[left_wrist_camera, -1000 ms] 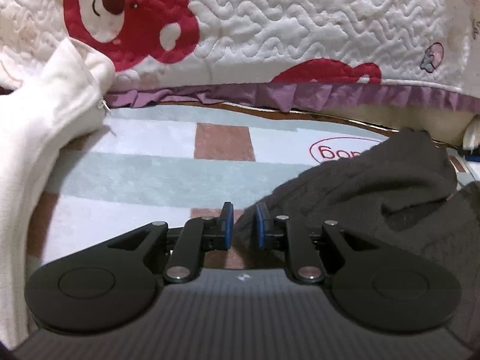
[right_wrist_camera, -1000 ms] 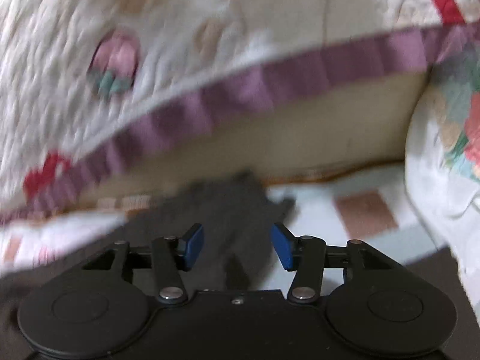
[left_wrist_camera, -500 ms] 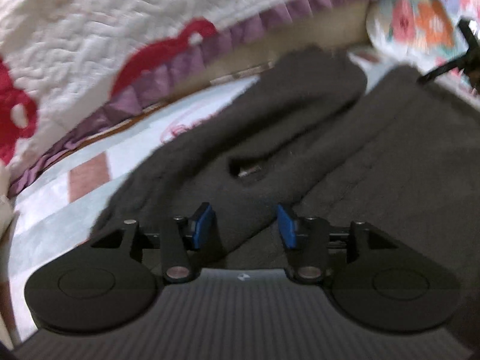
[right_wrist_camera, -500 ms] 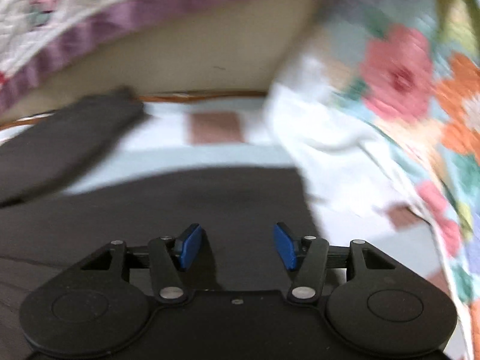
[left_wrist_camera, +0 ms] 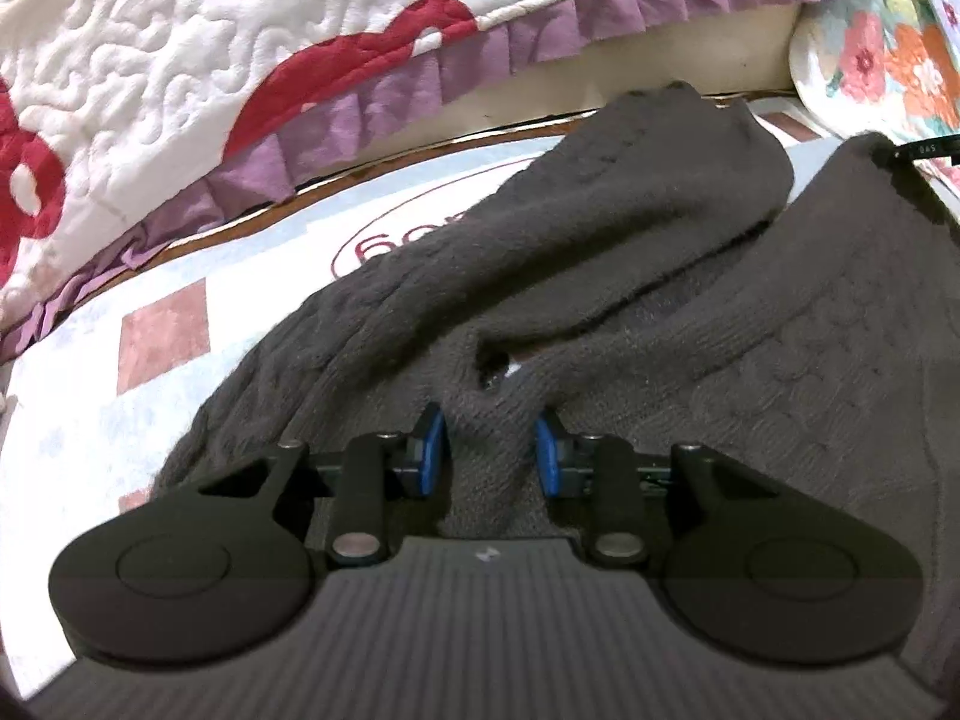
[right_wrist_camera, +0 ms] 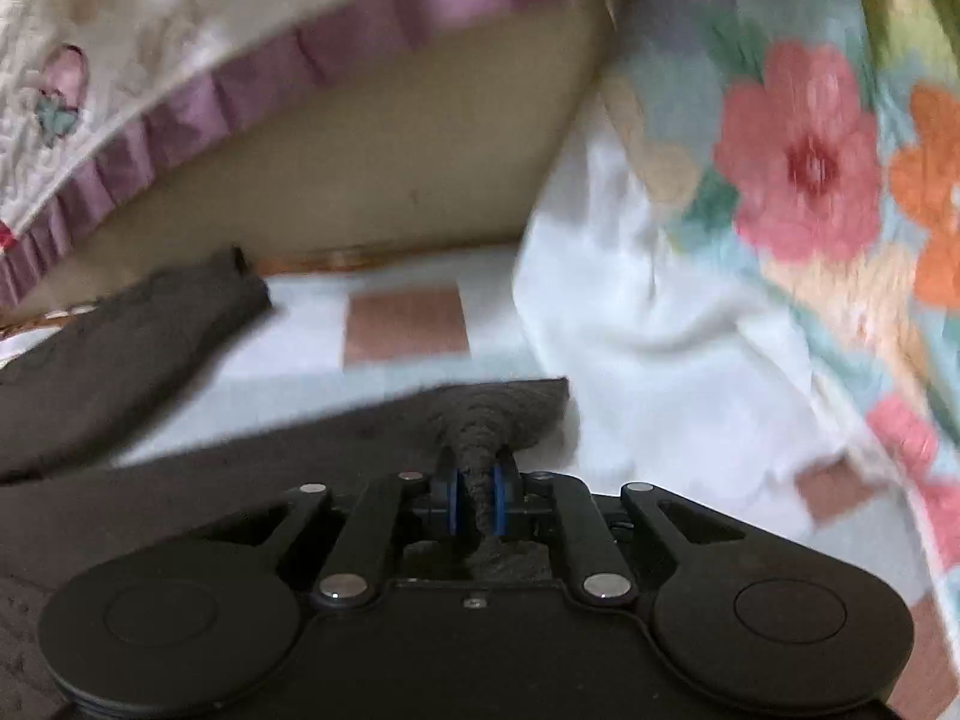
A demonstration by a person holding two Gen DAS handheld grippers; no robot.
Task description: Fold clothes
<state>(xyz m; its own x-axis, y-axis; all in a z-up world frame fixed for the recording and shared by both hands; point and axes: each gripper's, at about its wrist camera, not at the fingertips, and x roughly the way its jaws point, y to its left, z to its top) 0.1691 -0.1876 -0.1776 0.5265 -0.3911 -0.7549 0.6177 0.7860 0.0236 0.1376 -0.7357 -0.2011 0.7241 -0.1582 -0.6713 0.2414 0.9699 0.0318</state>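
A dark grey knit sweater (left_wrist_camera: 690,324) lies spread on a patterned mat (left_wrist_camera: 162,336), one sleeve (left_wrist_camera: 600,210) folded across its body. My left gripper (left_wrist_camera: 489,450) sits low over the sweater near the neck opening. Its jaws are closing, and a raised ridge of knit fills the gap and touches both blue pads. In the right wrist view, my right gripper (right_wrist_camera: 477,498) is shut on a bunched corner of the sweater's (right_wrist_camera: 498,414) edge. The sleeve end (right_wrist_camera: 120,348) lies to its left on the mat (right_wrist_camera: 408,324).
A white quilt (left_wrist_camera: 210,60) with red bears and a purple frill hangs over a beige bed side (right_wrist_camera: 360,180) behind the mat. Floral bedding (right_wrist_camera: 798,168) is heaped on the right, close to the sweater's corner.
Both grippers swung right over the sweater. The left one's jaws widened, then drew in around a knit ridge. The right one's jaws went from wide apart to shut on the sweater's corner.
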